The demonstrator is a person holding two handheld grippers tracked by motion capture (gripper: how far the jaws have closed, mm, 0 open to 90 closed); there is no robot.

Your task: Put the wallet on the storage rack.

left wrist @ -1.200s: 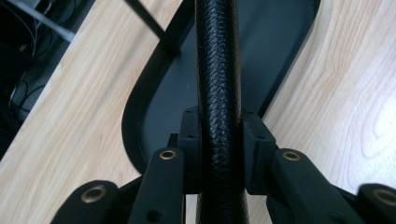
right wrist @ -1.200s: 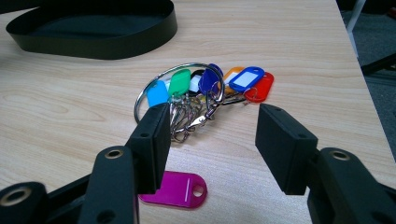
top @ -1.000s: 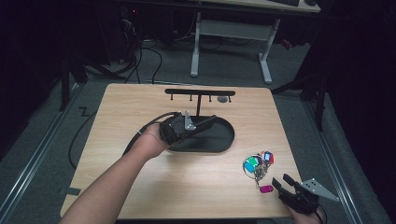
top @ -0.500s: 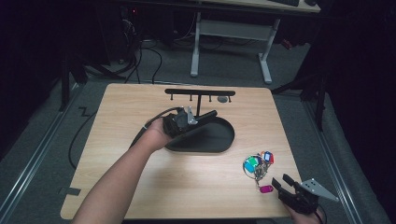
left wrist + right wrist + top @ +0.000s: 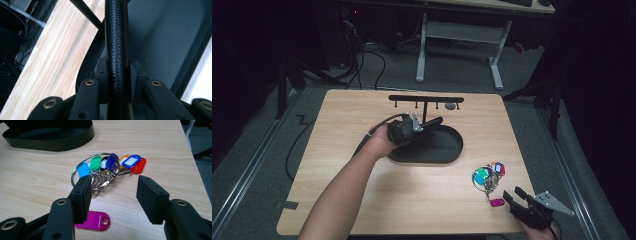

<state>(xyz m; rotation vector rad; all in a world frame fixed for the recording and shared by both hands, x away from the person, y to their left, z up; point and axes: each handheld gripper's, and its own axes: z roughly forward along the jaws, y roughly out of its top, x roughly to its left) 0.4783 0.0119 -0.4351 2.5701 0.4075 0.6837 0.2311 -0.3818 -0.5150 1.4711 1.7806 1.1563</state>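
The left gripper clamps a black braided rod over the oval tray's back-left rim; its long axis runs along the jaws, pointing right. The right gripper gapes empty by the key tags.

We see a pale wood-grain bench with fine brown streaks. The oval tray on it is plain matt black, and so is the rack behind it. The strap in the left claw is black with a woven, braided pattern. Both the left claw and the right claw are black, with brass-coloured rivets. The ring is silver. Its tags come in light blue, green, white, dark blue, orange and red. One loose tag is magenta with a white strip. The floor is grey.
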